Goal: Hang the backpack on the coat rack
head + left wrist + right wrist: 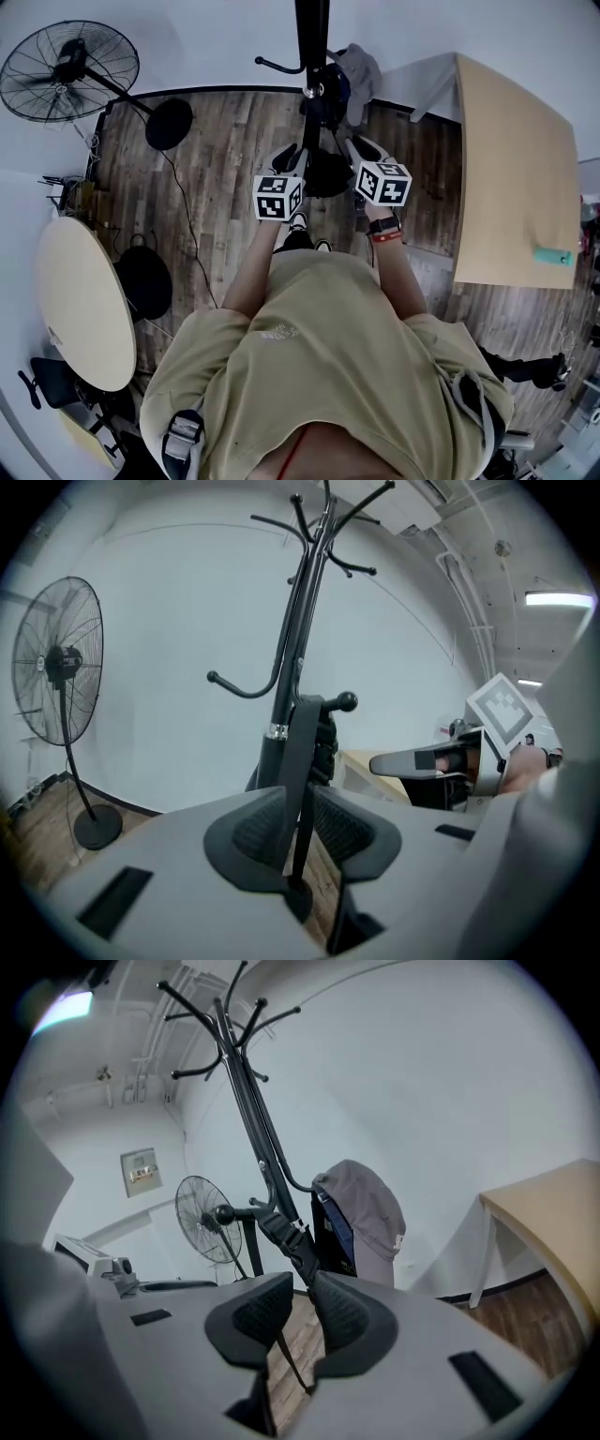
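Note:
A grey and navy backpack [361,1213] hangs against the black coat rack [253,1119], on the side away from the fan. In the head view the backpack [359,73] shows beside the rack pole [312,37]. One of its black straps [305,752] runs over a low ball-tipped hook [346,702]. My left gripper [298,817] is shut on that strap. My right gripper [302,1302] is shut on a buckled strap [286,1232] leading to the same hook [225,1214]. Both grippers [291,155] [352,145] are held close to the pole.
A standing fan [70,70] is to the left of the rack, with its round base [169,123] on the wood floor. A rectangular table [511,169] stands at the right and a round table [84,300] at the left. The rack's upper hooks [323,527] are bare.

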